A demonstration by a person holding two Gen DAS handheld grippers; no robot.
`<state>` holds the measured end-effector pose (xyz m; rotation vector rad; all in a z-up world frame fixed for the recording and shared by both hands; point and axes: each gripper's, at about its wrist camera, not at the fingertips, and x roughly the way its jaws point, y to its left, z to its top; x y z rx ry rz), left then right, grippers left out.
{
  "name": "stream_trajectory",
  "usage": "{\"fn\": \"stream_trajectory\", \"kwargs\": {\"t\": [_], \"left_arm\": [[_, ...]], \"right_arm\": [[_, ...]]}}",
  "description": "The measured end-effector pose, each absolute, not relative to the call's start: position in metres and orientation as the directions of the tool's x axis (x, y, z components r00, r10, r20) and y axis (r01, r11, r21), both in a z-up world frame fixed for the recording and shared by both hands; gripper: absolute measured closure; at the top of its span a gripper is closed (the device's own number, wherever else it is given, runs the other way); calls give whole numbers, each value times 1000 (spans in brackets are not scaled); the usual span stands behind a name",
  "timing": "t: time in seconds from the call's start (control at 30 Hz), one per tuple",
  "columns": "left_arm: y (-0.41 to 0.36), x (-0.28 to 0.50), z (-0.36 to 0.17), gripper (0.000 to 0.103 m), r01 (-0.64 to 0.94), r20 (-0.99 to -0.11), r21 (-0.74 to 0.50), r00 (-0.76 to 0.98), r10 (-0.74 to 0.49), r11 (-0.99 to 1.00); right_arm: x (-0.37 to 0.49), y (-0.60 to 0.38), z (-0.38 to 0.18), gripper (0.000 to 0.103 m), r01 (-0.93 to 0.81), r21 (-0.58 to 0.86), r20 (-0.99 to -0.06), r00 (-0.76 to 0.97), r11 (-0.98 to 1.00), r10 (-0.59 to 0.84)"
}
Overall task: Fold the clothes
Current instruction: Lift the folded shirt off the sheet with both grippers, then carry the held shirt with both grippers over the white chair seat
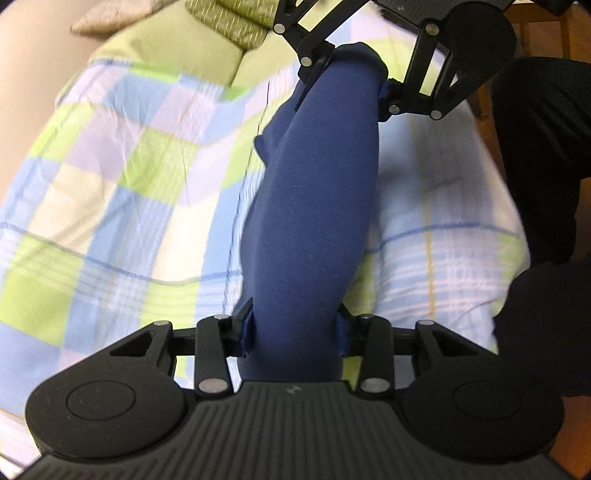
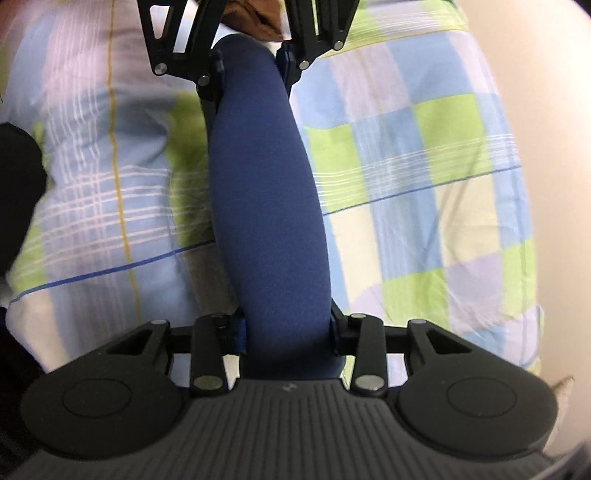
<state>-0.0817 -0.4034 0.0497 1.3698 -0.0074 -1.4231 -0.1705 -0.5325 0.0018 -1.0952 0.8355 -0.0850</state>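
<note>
A navy blue garment (image 1: pixel 317 203) is bunched into a thick roll and stretched between both grippers above a checked bedspread (image 1: pixel 110 184). In the left wrist view my left gripper (image 1: pixel 295 332) is shut on the near end of the roll, and my right gripper (image 1: pixel 347 77) is clamped on the far end at the top. The right wrist view mirrors this: my right gripper (image 2: pixel 288 332) holds the near end of the navy garment (image 2: pixel 266 184), and the left gripper (image 2: pixel 251 66) pinches the far end. A loose flap hangs off the roll's left side.
The bedspread (image 2: pixel 424 166) of blue, green and lilac checks fills the space below. A green pillow (image 1: pixel 229 33) lies at the bed's far end. A person's dark clothing (image 1: pixel 546 147) is at the right, beside wooden flooring (image 1: pixel 535 33). A brown cloth (image 2: pixel 255 18) shows behind the far gripper.
</note>
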Motion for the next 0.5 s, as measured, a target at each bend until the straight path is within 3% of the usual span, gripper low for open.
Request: {"fn": "stream_trajectory", "kwargs": {"t": [0.27, 0.5], "left_arm": [[-381, -179, 92, 58, 556, -633, 705, 215, -743, -440], [-434, -304, 85, 58, 406, -591, 744, 29, -806, -531]], "right_arm": [[-275, -536, 62, 70, -143, -845, -465, 674, 516, -574], [-392, -550, 84, 70, 50, -854, -414, 537, 518, -735]]}}
